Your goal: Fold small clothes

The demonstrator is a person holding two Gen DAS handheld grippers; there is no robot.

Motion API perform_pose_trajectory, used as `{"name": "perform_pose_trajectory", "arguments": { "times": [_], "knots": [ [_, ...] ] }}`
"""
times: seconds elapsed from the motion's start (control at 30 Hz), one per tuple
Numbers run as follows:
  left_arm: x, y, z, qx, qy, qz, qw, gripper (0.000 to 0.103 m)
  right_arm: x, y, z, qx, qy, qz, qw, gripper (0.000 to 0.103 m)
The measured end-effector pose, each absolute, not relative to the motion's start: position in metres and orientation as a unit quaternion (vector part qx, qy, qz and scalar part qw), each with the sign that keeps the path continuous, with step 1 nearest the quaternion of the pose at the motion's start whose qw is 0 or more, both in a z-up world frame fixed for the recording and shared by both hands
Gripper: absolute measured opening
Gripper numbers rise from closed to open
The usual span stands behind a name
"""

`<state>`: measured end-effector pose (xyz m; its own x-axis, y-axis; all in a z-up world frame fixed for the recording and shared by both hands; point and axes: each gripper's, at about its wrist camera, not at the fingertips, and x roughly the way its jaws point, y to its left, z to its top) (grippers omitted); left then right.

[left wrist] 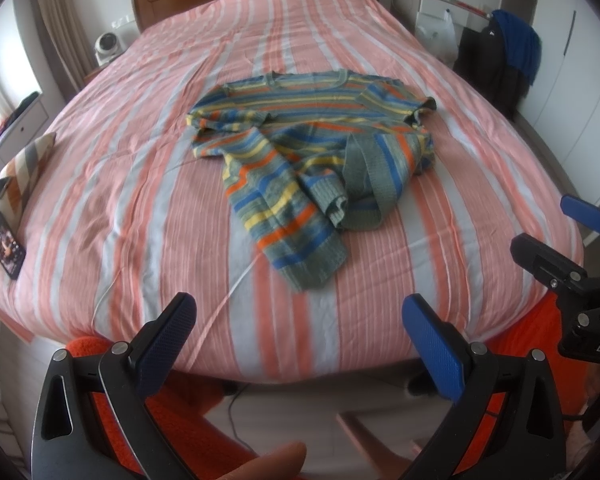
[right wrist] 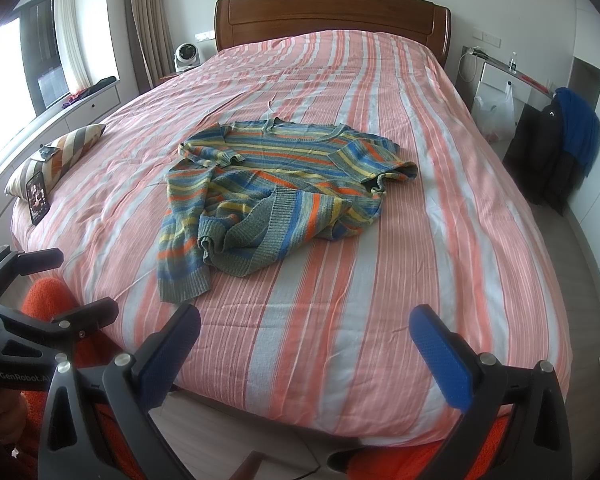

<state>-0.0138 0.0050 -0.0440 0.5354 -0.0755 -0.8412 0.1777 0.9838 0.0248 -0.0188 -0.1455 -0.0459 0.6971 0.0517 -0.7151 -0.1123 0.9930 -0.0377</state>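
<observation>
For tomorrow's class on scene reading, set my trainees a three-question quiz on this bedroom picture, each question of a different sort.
1. True or false: the left gripper is shut on the striped sweater.
2. The phone leans against: A the headboard, B the striped cushion, C the fan.
3. Fill in: the sweater lies on the ___.

Key: 1 false, both it and the right gripper are open, short of the sweater; 2 B; 3 bed.

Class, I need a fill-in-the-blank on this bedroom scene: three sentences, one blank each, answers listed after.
1. The striped sweater lies crumpled on the ____.
2. The jaws of both the left gripper and the right gripper stand ____.
3. The phone leans against a striped ____.

Answers: bed; open; pillow
</observation>
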Motion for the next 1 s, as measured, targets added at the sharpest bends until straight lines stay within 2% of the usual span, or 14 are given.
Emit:
{"name": "perform_pose_trajectory", "arguments": {
  "times": [0.37,0.57,0.73,0.87,0.9,1.0],
  "knots": [
    [-0.010,0.008,-0.052,0.058,0.487,-0.078,0.868,0.103,-0.018,-0.145,-0.050,-0.039,0.388,0.045,0.920,0.103],
    [0.001,0.064,-0.055,0.016,0.482,-0.045,0.875,0.102,-0.016,-0.173,-0.053,-0.051,0.385,0.020,0.921,0.103],
    [0.009,0.070,-0.077,-0.012,0.504,-0.071,0.861,0.102,-0.011,-0.219,-0.066,-0.047,0.423,-0.052,0.904,0.103],
    [0.021,0.044,-0.101,-0.002,0.517,-0.108,0.849,0.102,-0.008,-0.218,-0.085,-0.039,0.463,-0.024,0.885,0.103],
    [0.026,0.036,-0.111,0.006,0.521,-0.107,0.847,0.100,-0.007,-0.212,-0.089,-0.041,0.468,-0.007,0.883,0.103],
    [0.043,0.017,-0.130,0.033,0.524,-0.102,0.845,0.086,0.008,-0.190,-0.097,-0.050,0.467,0.065,0.880,0.103]
  ]
}}
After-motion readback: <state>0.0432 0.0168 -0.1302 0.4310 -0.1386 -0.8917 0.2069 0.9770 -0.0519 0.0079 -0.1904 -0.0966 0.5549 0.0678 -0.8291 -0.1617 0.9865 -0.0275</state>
